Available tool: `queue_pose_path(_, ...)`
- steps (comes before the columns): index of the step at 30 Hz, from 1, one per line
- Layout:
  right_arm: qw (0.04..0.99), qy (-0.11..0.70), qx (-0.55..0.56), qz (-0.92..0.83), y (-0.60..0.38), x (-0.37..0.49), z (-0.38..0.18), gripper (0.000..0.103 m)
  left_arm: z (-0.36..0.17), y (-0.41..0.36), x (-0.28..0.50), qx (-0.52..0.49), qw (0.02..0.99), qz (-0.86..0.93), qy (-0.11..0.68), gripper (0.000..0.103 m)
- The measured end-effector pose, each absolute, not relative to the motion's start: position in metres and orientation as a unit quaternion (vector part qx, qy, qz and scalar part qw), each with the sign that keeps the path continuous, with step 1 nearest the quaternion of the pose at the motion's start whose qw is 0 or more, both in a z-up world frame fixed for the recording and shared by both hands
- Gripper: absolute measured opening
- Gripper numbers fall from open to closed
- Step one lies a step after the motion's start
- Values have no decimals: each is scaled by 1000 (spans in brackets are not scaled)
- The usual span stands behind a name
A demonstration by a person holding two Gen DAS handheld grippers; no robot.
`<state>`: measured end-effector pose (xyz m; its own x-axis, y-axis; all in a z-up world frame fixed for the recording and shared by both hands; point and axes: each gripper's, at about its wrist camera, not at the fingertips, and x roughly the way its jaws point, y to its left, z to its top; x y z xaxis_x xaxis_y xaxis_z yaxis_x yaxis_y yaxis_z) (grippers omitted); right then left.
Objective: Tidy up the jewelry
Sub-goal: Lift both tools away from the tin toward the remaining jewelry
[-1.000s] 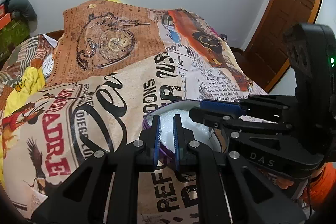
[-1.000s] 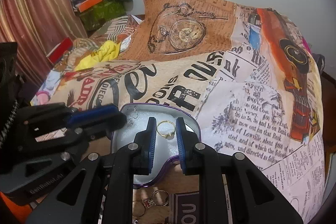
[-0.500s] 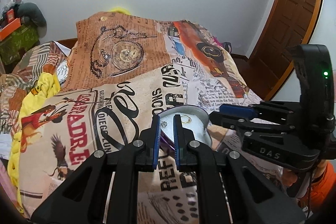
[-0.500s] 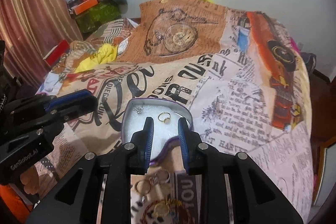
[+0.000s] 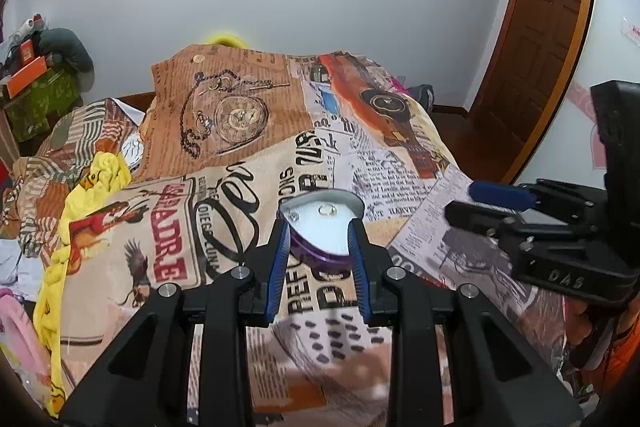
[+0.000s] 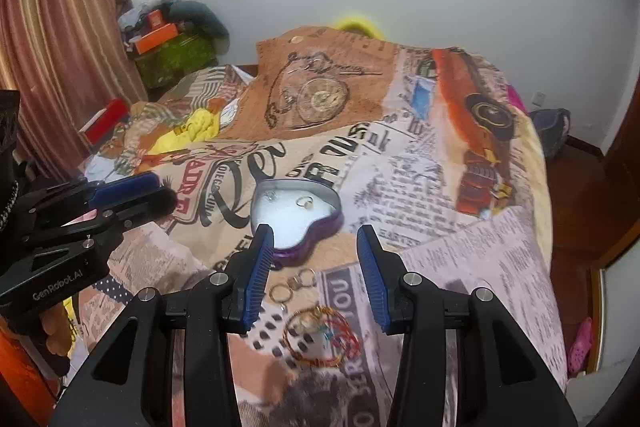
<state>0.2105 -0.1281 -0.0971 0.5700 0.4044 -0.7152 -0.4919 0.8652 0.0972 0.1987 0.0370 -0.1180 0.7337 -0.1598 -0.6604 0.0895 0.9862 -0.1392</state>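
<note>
Ring point(image 6: 306, 201) in tin point(image 6: 335, 207) on bedspread point(image 6: 440, 187)

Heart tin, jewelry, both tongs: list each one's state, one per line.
Heart tin: lid off, on the bedspread.
Gold ring: inside the tin.
Bangles: outside the tin.
Loose rings: outside the tin.
Left tongs: opening, empty.
Right tongs: opening, empty.

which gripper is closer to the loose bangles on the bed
Right. The right gripper hangs right above the bangles, jaws opening and empty. The left gripper is off to their left, beside the heart tin.
</note>
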Motion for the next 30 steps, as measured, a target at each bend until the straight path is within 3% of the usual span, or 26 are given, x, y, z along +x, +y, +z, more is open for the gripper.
queue_pose_path(19, 885, 419, -38, 197, -180, 193, -135, 39, -183, 8, 201, -32, 889, -90, 448, 29)
queue_pose_path(30, 869, 434, -63, 230, -163, 189, -162, 39, -216, -6, 211, -26, 867, -118, 483, 29)
